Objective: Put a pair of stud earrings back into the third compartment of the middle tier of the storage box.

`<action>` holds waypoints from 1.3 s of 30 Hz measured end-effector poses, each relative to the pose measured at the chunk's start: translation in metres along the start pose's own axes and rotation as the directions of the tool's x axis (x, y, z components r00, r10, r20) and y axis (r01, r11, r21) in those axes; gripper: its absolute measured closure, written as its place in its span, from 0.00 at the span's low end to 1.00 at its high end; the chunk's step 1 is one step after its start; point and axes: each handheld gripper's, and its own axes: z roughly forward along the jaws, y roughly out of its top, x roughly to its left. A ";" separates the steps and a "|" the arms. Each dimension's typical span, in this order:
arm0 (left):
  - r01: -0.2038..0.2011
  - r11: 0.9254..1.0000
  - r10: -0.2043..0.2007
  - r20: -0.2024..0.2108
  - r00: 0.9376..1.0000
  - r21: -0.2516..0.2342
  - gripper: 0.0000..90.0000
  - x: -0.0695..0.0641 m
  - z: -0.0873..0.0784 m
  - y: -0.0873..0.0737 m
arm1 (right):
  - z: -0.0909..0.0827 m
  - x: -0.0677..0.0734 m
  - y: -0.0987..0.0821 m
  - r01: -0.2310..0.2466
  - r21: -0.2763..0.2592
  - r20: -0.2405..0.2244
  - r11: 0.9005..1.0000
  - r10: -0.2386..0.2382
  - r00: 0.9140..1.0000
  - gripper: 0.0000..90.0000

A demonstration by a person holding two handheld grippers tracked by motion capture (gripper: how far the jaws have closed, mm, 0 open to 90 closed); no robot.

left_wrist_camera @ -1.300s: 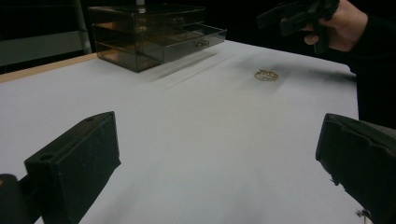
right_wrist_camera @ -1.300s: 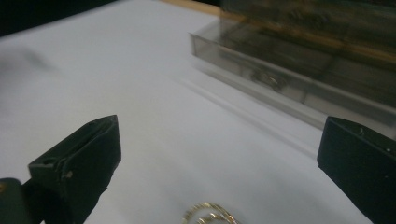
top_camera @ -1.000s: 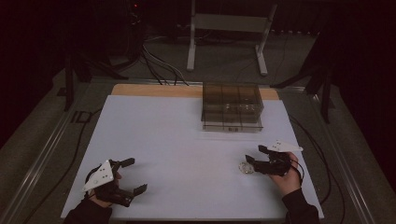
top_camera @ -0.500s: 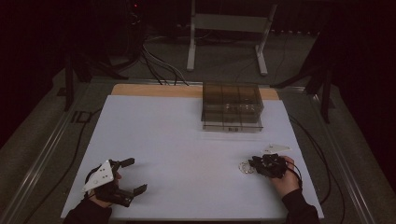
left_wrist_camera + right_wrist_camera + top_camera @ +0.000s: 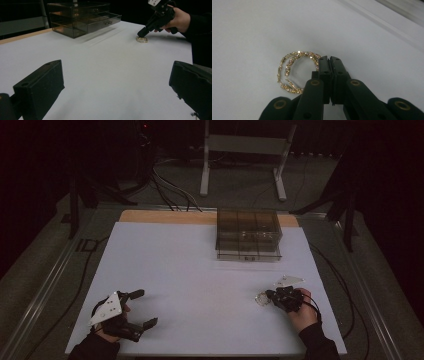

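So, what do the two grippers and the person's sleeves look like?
Both grippers are black. The left gripper has two thick, blocky jaws and a grey three-cornered plate with small holes on top. The right gripper has slim jaws with brass-coloured rivets; a black cable loops from it. The sleeves are dark.

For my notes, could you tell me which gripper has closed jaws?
The right gripper: its jaws have just been closing, seemingly pinching the gold hoop earrings; the left gripper stands open.
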 end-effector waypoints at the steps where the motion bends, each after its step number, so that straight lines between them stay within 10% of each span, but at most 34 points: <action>1: 0.001 1.000 -0.001 0.000 1.000 0.000 0.01 0.000 0.000 0.000 | -0.001 -0.001 0.000 -0.007 -0.010 -0.004 1.000 0.007 1.000 0.99; 12: 0.000 1.000 0.000 0.001 1.000 0.000 0.01 0.001 0.000 -0.001 | -0.017 -0.002 0.006 -0.061 -0.072 -0.032 0.996 0.059 0.998 0.99; 39: 0.000 1.000 0.000 0.004 1.000 -0.005 0.01 0.001 0.000 -0.001 | -0.042 -0.005 0.050 -0.017 -0.133 0.000 0.991 0.017 1.000 0.99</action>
